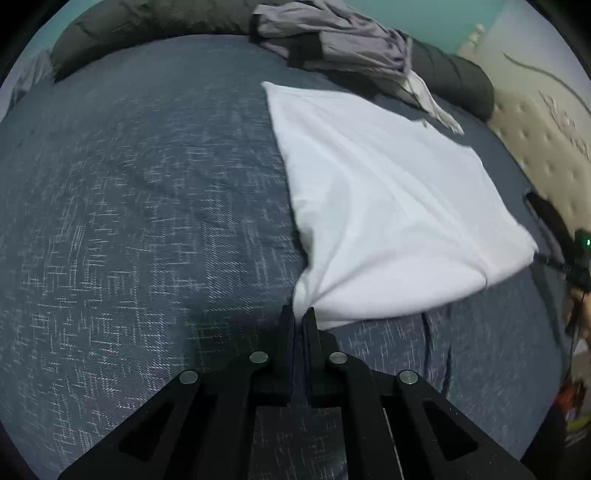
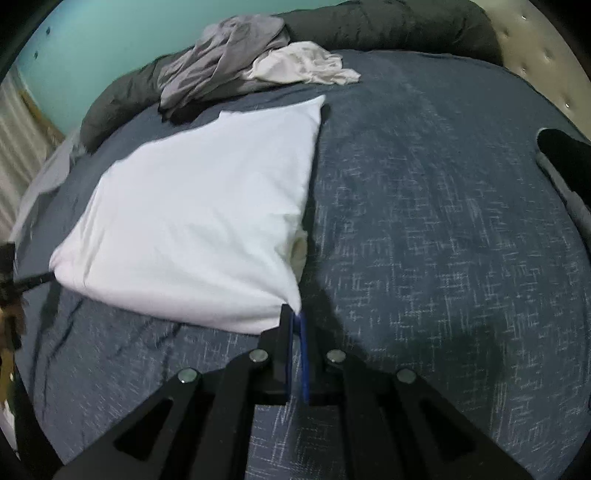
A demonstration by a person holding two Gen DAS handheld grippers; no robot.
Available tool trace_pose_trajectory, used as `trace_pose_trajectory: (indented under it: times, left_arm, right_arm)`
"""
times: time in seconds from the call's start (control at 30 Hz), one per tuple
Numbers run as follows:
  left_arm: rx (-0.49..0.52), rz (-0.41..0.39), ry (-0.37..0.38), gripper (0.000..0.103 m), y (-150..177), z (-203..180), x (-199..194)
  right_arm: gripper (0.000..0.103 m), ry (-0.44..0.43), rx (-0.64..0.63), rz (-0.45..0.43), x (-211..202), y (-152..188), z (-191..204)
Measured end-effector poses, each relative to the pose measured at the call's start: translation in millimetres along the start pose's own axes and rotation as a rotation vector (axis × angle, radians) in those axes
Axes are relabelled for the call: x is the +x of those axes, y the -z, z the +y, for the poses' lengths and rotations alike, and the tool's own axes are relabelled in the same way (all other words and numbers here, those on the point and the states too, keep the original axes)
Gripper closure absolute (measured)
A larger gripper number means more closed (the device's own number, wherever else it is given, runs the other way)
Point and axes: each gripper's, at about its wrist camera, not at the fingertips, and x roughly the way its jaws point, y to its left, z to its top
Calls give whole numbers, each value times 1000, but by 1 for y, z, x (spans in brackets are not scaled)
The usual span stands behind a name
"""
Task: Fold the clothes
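**Both near corners of the white garment pinched, cloth drawn taut over the bed**

On the left, the left gripper (image 1: 300,314) has its jaws clenched on the near left corner of the white, roughly square folded cotton garment (image 1: 388,206); the cloth puckers into creases that fan away from that pinch. The garment lies across the blue-grey woven bedspread (image 1: 129,221), its near edge lifted slightly and its far edge resting flat. Beyond it, by the dark olive bolster (image 2: 388,26), sits a crumpled heap of grey and cream clothes (image 2: 236,59).

On the right, the right gripper (image 2: 294,314) likewise has its jaws closed tight on the near right corner, a thin wedge of fabric between them.

To my eye a fold is in hand. Doing it well means keeping both corners level and equally tensioned, carrying them together so the edges meet squarely, and not dragging the far edge out of line.
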Motion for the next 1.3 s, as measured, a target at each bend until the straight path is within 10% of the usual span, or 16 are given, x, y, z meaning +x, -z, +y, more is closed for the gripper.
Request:
trace_pose_trajectory:
  times: [0.1, 0.27, 0.43, 0.53, 0.6, 0.83, 1.3]
  left_arm:
    - [23, 9, -5, 91, 3, -8, 1]
    - [99, 21, -17, 65, 8, -20, 0]
    - [94, 32, -46, 64, 3, -15, 11]
    - [99, 36, -63, 67, 0, -13, 16]
    - [132, 45, -85, 99, 1, -17, 18]
    - [249, 6, -248, 100, -3, -34, 10]
    - [301, 38, -263, 100, -5, -33, -4]
  right_arm:
    - [95, 15, -32, 44, 8, 5, 7]
    - [51, 21, -133, 76, 16, 10, 26]
    - [53, 72, -176, 73, 23, 2, 37]
    - [91, 86, -197, 87, 25, -1, 41]
    - [96, 109, -214, 78, 21, -1, 44]
    - [99, 170, -245, 13, 1, -6, 46]
    - [99, 125, -190, -13, -13, -7, 40]
